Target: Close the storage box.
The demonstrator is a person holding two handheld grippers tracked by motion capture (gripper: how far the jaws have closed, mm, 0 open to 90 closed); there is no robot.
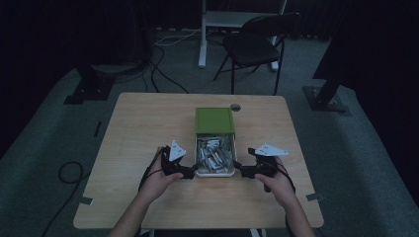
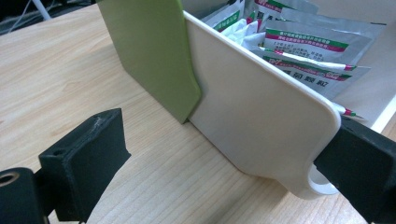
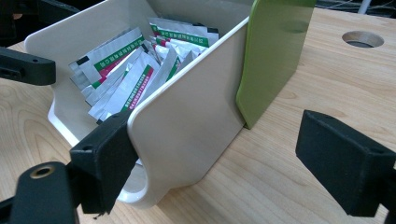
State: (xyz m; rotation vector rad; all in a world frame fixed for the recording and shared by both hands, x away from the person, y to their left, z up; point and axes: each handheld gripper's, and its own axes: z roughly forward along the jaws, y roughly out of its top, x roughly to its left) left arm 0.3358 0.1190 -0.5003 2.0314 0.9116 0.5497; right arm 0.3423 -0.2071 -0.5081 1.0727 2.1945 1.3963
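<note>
A green box (image 1: 214,121) sits mid-table with its white drawer (image 1: 216,174) pulled out toward me, full of silver sachets (image 1: 215,154) with green and red print. My left gripper (image 1: 194,167) is at the drawer's front left corner. In the left gripper view the jaws (image 2: 224,182) stand wide apart, with the white drawer wall (image 2: 261,121) between them and one jaw against its front corner. My right gripper (image 1: 239,169) is at the front right corner. Its jaws (image 3: 224,172) straddle the white side wall (image 3: 191,126): one jaw is at the inner front corner, the other well clear on the outside.
The wooden table (image 1: 148,123) has a round cable hole (image 1: 235,106) behind the box. A black folding chair (image 1: 257,44) and a white desk leg (image 1: 202,34) stand beyond the far edge. A cable (image 1: 69,173) loops on the floor at the left.
</note>
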